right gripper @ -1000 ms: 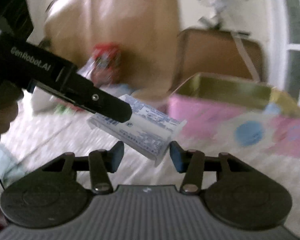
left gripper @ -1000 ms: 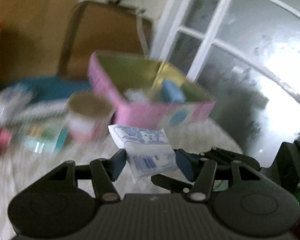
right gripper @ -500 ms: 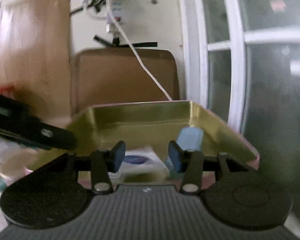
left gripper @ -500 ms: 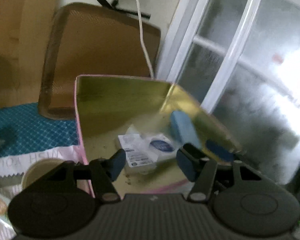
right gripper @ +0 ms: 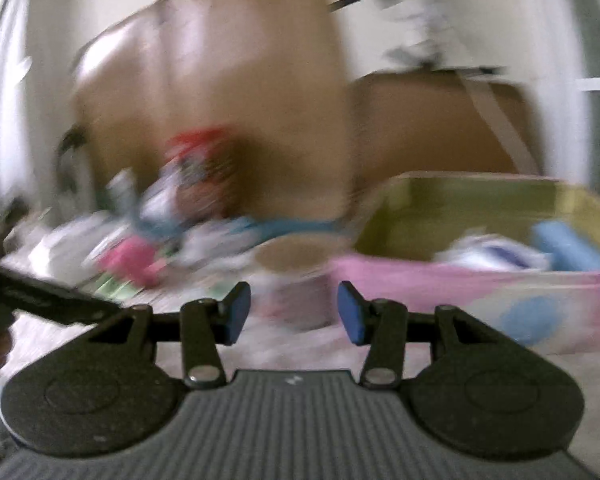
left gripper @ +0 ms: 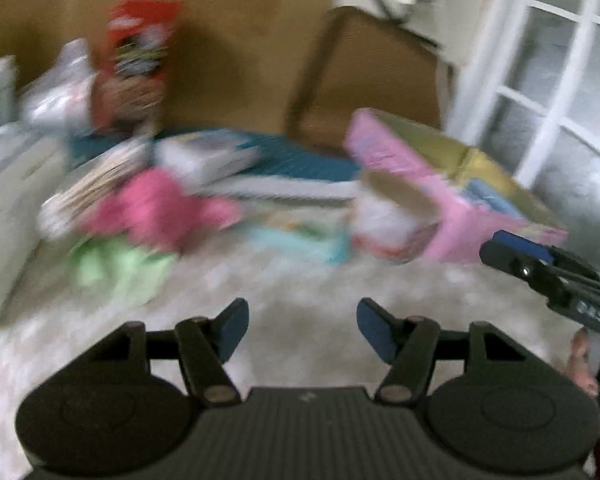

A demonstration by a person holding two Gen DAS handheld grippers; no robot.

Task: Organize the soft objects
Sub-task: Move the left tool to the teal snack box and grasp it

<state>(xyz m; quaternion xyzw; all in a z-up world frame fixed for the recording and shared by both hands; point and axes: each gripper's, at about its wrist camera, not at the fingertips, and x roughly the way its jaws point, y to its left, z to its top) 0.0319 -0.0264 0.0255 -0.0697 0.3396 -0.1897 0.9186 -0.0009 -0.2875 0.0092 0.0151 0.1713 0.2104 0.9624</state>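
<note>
Both views are motion-blurred. My left gripper (left gripper: 302,330) is open and empty above the pale table surface. My right gripper (right gripper: 293,312) is open and empty; it also shows at the right edge of the left wrist view (left gripper: 540,272). The pink box (left gripper: 440,204) with a gold inside stands at the right; in the right wrist view (right gripper: 480,280) it holds a white tissue pack (right gripper: 496,254) and a blue pack (right gripper: 572,246). A pink soft item (left gripper: 160,208) and a green one (left gripper: 120,266) lie at the left.
A paper cup (left gripper: 392,220) stands beside the pink box. Books, white packs and a red bag (left gripper: 140,64) crowd the back left. A brown chair back (left gripper: 364,72) and a window (left gripper: 560,80) are behind. A teal mat (left gripper: 300,164) lies at the back.
The white tissue pack went from my left gripper into the pink box. Both grippers have pulled back from over the box and swung left toward the clutter.
</note>
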